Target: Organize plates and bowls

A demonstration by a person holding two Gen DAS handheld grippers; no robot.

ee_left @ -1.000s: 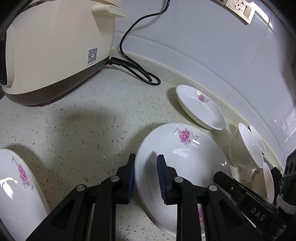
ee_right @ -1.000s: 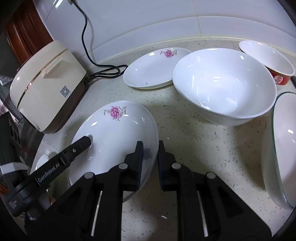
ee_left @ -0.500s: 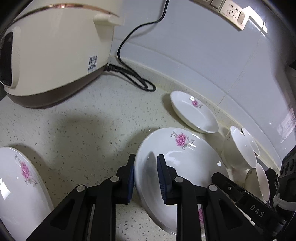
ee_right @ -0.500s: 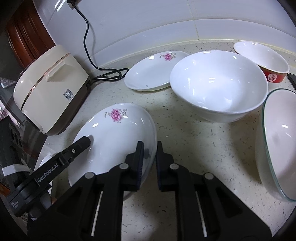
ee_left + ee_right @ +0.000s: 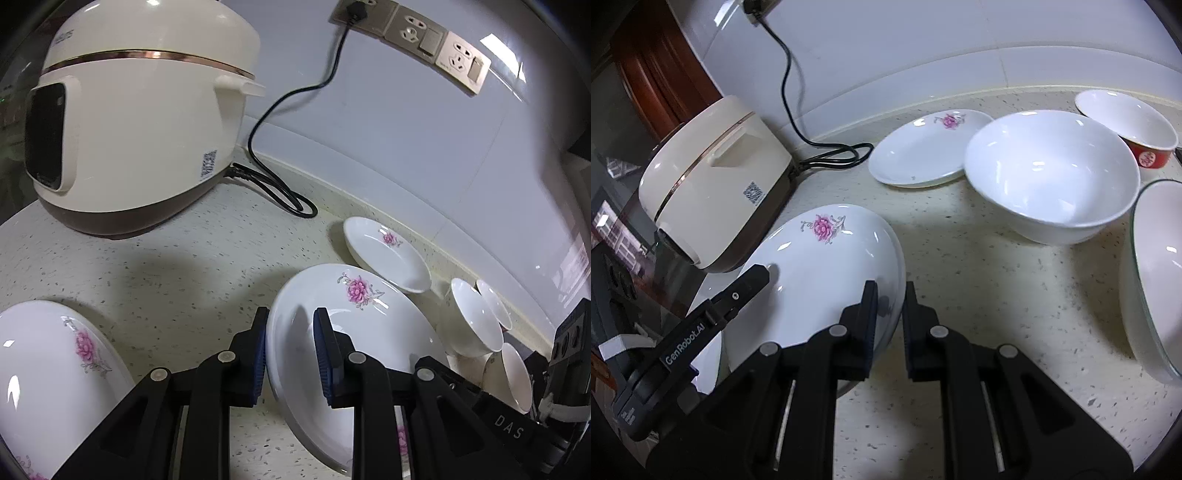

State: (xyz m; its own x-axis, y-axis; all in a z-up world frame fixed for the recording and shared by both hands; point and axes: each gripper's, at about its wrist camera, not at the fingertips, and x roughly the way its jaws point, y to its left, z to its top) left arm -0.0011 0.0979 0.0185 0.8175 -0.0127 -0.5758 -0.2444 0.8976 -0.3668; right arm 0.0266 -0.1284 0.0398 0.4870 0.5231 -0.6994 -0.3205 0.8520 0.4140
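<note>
Both grippers hold one large white plate with a pink flower (image 5: 354, 332), lifted and tilted above the counter; it also shows in the right wrist view (image 5: 820, 273). My left gripper (image 5: 290, 354) is shut on its left rim. My right gripper (image 5: 889, 321) is shut on its right rim. A second large flowered plate (image 5: 55, 376) lies at the lower left. A smaller flowered plate (image 5: 923, 151) lies near the wall, with a big white bowl (image 5: 1052, 173) beside it.
A cream rice cooker (image 5: 129, 122) stands at the left with its black cord (image 5: 280, 192) coiled by the wall. A red-sided bowl (image 5: 1130, 129) sits at the far right. A glass-rimmed bowl (image 5: 1152, 280) is at the right edge.
Both grippers have risen with the plate between them and tilted upward. The wall sockets and more of the rice cooker have come into view.
</note>
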